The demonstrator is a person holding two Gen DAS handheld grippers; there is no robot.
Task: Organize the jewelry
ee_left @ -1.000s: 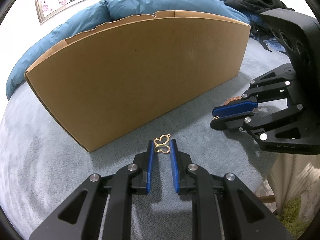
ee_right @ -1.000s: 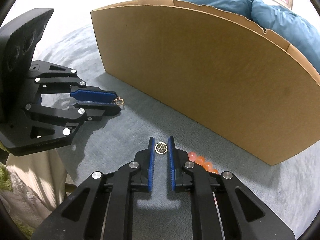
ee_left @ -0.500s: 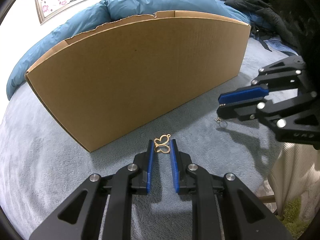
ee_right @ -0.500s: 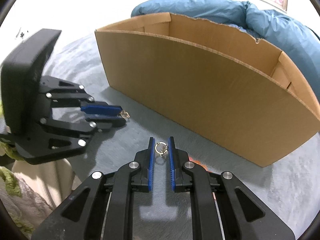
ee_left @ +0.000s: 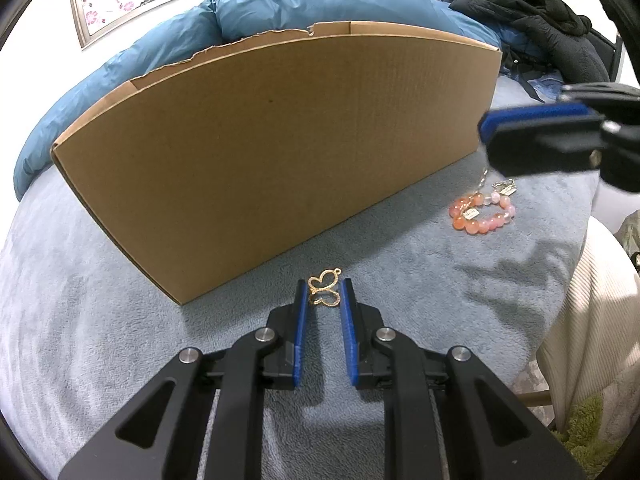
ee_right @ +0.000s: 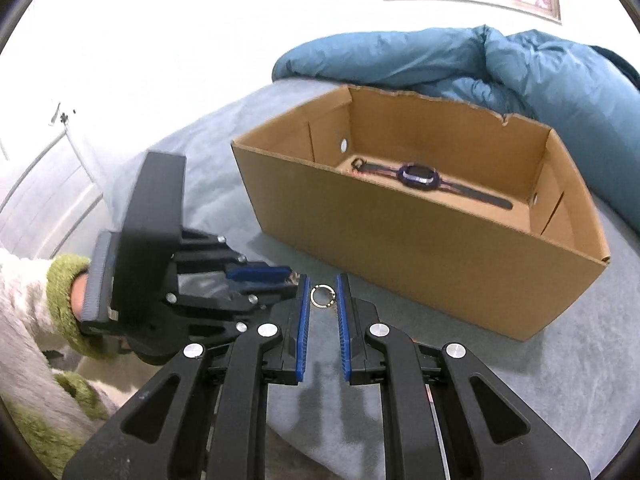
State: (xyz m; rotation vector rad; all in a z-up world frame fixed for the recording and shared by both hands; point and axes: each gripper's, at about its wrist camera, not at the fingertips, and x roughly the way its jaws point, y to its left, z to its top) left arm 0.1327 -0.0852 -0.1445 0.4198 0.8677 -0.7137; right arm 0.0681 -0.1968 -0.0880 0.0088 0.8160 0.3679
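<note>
Both grippers are nearly closed, each pinching a small piece. Left gripper (ee_left: 324, 298) sits low over the grey blanket (ee_left: 100, 320) on the bed, its blue pads nipped onto a gold butterfly pendant (ee_left: 324, 290) just in front of the cardboard box (ee_left: 280, 152). Right gripper (ee_right: 322, 294) holds a small metal ring (ee_right: 322, 295) between its fingertips, clear of the blanket and at about the height of the box's rim, with the near wall just ahead of it.

Inside the box, a dark watch (ee_right: 418, 176) lies flat on the floor. A pink and orange bead bracelet (ee_left: 482, 212) rests on the blanket near the box's right end, not yet collected.

My reading: the step in hand is carrying the ring to the box. The next move calls for taking the right gripper over the near wall and spreading the jaws above a bare part of the floor, beside the watch. The ring is tiny and smooth, so a shallow grip could let it slip early. The pendant would follow, then the bracelet.
</note>
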